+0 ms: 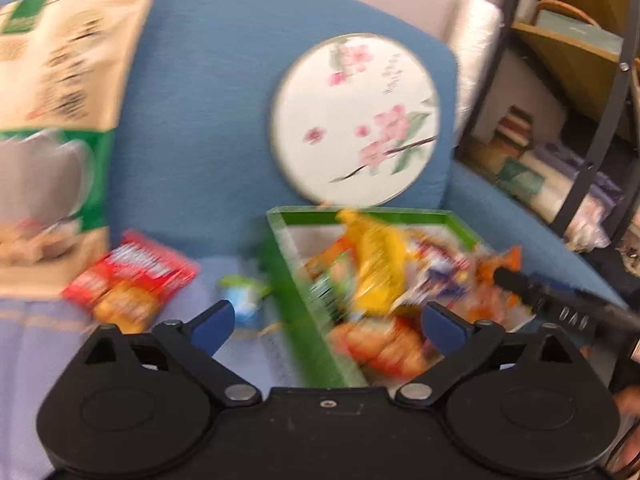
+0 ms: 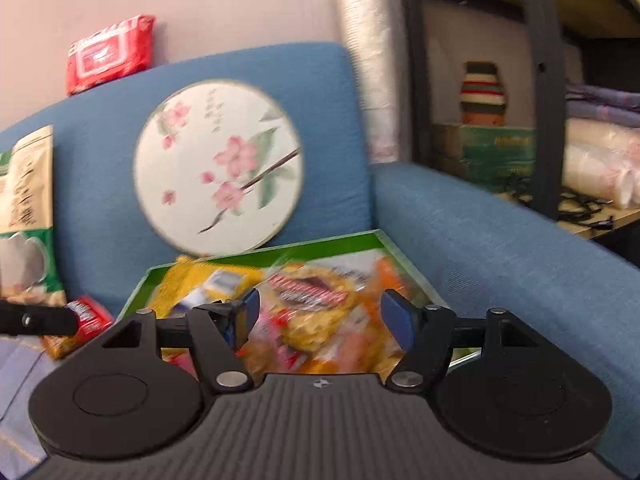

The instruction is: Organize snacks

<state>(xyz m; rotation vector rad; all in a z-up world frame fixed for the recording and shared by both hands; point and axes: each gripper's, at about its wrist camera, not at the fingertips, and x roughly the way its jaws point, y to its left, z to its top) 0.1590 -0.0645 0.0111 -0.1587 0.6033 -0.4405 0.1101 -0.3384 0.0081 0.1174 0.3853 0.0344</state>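
Hovering over the green tray (image 1: pixel 296 280) of snacks at lower centre, we held the left gripper (image 1: pixel 326 322) and right gripper (image 2: pixel 320 316) wide apart and empty, red packet (image 1: pixel 128 284) lower left beside tray.

A round floral panel (image 2: pixel 218 166) is leaning against the blue sofa backrest (image 2: pixel 324 80), with a dark metal shelving unit (image 2: pixel 544 92) standing beside the armrest.

A blue fabric sofa (image 2: pixel 480 232) is set against a pale pinkish wall (image 2: pixel 220 4). A round white cushion painted with pink blossoms (image 2: pixel 218 166) is leaned on its backrest. To the right, a dark metal shelving unit with wooden boards (image 2: pixel 544 92) is seen.
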